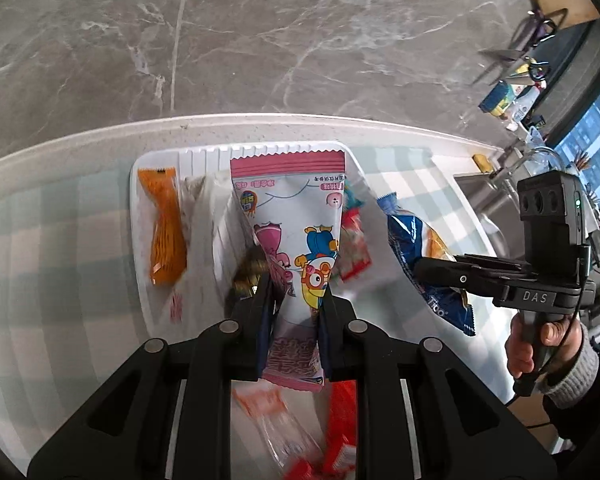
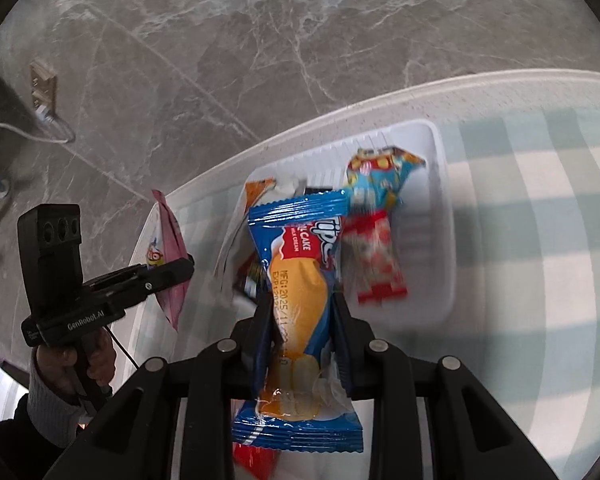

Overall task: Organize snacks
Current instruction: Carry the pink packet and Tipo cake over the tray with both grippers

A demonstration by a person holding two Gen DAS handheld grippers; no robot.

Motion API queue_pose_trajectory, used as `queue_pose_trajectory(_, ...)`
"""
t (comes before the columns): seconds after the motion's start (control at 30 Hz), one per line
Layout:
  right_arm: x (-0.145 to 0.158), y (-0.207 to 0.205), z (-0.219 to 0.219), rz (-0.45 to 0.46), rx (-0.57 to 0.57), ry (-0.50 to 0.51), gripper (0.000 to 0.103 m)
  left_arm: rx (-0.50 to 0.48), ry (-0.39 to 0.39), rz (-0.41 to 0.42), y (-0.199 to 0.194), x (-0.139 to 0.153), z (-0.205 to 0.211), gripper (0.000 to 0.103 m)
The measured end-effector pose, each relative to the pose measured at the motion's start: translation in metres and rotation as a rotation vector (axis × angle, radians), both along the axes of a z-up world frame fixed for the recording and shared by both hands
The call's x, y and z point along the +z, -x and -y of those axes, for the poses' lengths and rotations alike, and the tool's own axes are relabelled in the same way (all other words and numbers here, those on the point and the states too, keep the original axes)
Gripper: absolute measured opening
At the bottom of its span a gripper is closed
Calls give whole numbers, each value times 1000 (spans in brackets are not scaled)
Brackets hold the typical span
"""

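Observation:
My left gripper (image 1: pixel 298 296) is shut on a pink and white cartoon snack packet (image 1: pixel 296 216), held above a white tray (image 1: pixel 140 248). It also shows in the right wrist view (image 2: pixel 168 258), at left, with the pink packet (image 2: pixel 170 240). My right gripper (image 2: pixel 302 308) is shut on a blue roll cake packet (image 2: pixel 300 280), held over the white tray (image 2: pixel 440 208). It shows in the left wrist view (image 1: pixel 424 268) at right, with the blue packet (image 1: pixel 420 248). An orange packet (image 1: pixel 164 228) and red and white packets (image 2: pixel 376 260) lie in the tray.
The tray sits on a pale green checked cloth (image 2: pixel 540 240) near the table's far edge (image 1: pixel 260 120), with grey marble floor (image 1: pixel 260 40) beyond. More red packets (image 1: pixel 340 420) lie below my left gripper. A sink and cluttered shelf (image 1: pixel 520 96) are at far right.

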State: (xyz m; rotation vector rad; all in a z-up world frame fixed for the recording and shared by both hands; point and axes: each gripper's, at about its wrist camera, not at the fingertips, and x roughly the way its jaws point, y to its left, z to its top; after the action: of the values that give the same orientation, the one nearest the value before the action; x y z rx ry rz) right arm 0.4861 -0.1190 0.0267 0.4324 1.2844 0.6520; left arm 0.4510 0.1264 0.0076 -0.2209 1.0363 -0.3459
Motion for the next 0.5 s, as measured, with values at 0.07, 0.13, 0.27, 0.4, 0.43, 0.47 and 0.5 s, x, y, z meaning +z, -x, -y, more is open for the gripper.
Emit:
queue_pose_trajectory(0.07, -5, -15, -7, -5, -7, 4, 30, -5, -11, -7, -20, -4, -3, 17)
queue_pose_trajectory(0.13, -9, -26, -14, -7, -6, 9, 30, -11, -20, -14, -39, -8, -5, 17)
queue_pose_trajectory(0.27, -21, -51, -27, -19, -12, 16, 30, -23, -52, -24, -70, -17, -7, 17)
queue_pose_trajectory(0.4, -31, -71, -39, -32, -17, 22, 30, -26, -78, -27, -89, -28, -5, 18)
queue_pose_trajectory(0.43, -32, -74, -41, -31, -18, 25, 30, -23, -85, -26, -93, -31, -5, 18)
queue_pose_trajectory(0.47, -34, -78, -43, -31, -19, 27, 30, -22, -89, -28, -97, -33, -5, 18)
queue_pose_trajectory(0.5, -37, -82, -46, -34, -21, 31, 31, -24, -92, -32, -98, -36, -5, 18)
